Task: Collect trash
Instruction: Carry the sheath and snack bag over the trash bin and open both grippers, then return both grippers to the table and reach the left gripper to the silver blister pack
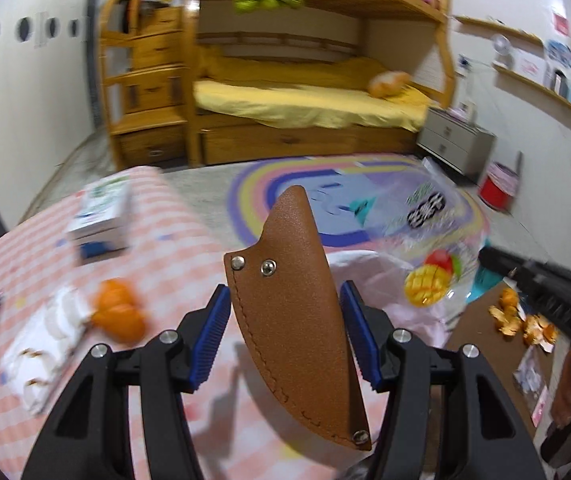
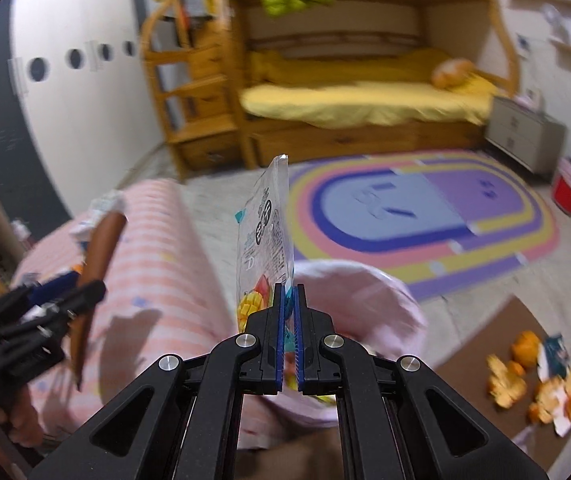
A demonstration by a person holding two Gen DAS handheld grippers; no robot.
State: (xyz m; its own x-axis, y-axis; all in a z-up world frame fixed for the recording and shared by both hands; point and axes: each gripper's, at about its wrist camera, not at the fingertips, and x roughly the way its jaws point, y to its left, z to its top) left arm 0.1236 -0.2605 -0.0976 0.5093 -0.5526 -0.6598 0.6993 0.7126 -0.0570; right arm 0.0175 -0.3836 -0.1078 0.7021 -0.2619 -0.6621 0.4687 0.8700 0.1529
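Brown sheath stands between the left hand-held gripper's parted pads; right hand-held gripper pinches a wrapper.

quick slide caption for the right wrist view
Right gripper pinches a mango snack wrapper above a pink bag; peels litter the floor.

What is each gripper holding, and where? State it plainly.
Right gripper: clear plastic mango snack wrapper, pinched at its lower edge. Left gripper: brown leather sheath stands between its open pads; actual contact cannot be told.
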